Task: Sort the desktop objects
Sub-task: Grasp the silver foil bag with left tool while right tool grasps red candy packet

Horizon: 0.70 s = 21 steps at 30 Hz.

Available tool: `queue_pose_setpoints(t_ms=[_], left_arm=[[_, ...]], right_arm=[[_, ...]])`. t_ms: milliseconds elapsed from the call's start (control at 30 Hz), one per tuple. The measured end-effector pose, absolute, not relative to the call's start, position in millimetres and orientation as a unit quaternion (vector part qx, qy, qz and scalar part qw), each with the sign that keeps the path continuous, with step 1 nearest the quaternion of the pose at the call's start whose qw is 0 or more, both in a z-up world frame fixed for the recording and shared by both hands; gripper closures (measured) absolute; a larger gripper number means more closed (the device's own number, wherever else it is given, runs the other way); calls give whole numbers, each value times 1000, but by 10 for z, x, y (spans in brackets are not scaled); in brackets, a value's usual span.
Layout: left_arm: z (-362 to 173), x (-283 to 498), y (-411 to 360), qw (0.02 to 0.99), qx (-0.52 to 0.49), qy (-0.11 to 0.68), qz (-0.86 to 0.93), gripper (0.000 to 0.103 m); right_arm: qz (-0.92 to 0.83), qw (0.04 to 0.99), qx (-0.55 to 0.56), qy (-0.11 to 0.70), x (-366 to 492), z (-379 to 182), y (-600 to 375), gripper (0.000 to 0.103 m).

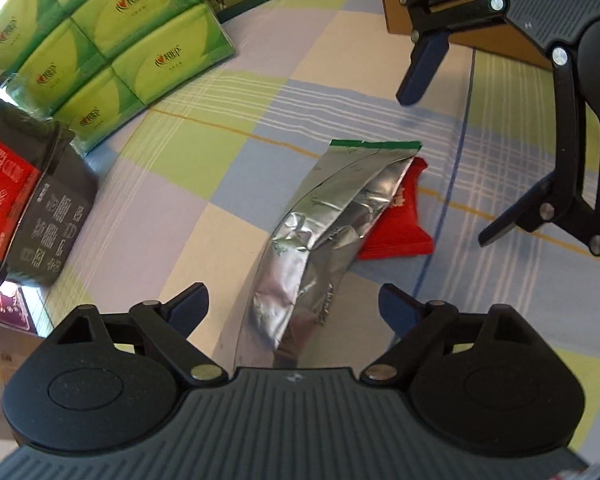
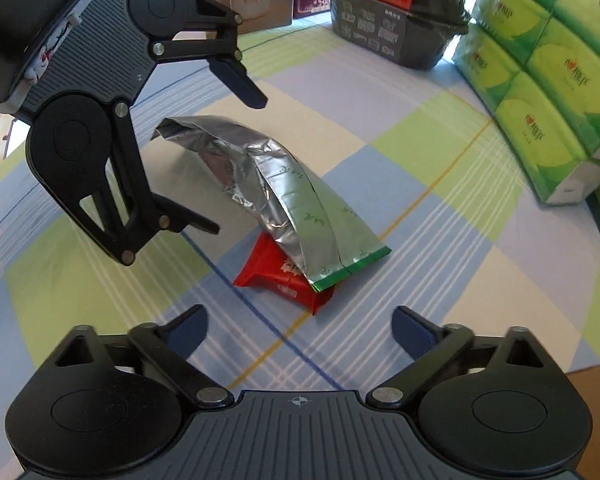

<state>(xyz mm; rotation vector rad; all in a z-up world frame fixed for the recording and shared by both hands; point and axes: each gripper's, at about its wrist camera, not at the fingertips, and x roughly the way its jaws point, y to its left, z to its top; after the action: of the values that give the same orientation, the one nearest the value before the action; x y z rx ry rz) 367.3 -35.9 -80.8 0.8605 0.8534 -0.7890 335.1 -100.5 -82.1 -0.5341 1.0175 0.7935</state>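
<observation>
Checked cloth [image 1: 228, 152], whole work surface under both tools; tissue packs [image 1: 100, 40], dark food box [image 1: 40, 208] and cardboard carton [image 1: 396, 0] at its margins.

Silver foil pouch [image 1: 312, 240], directly ahead of the left gripper [image 1: 294, 304], overlapping the red sachet [image 2: 284, 276].

Both tools released, jaws apart; right gripper [image 2: 296, 326] likewise empty.

Risk, judged: slick, crumpled foil may slip or drag the sachet along.

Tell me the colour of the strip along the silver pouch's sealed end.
Green strip, clearest in the right wrist view.

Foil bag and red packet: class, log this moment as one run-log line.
left gripper open, over foil bag | right gripper open, empty | foil bag overlaps red packet | both on checked cloth
</observation>
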Motion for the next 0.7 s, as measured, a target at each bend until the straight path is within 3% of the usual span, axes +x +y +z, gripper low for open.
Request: queue_pose_setpoints(t_ms=[133,300,467,567,633,700], left_arm=[[-906,3751,-398,745,392,398,-365,29],[-874,3806,-367,752,369,410,-361,58],[-795,3742,-252,755,345,438,-345,70],[-775,3695,-163,761,325,454,-331,70],[-756,3670,-125,766,308,464,-320,70],[-732,3635,-109,769,293,476,-310,71]], right_arm=[[371,765,-225,476,3441,-896,-997,18],[369,769,-190,486,3541,-930,-934,19],[354,772,-189,493,3580,-966,-787,20],[336,771,-189,507,3629,-1012,-727,33],[325,777,-189,505,3640,-1009,-711,50],[318,778,-191,507,3631,-986,-710,57]])
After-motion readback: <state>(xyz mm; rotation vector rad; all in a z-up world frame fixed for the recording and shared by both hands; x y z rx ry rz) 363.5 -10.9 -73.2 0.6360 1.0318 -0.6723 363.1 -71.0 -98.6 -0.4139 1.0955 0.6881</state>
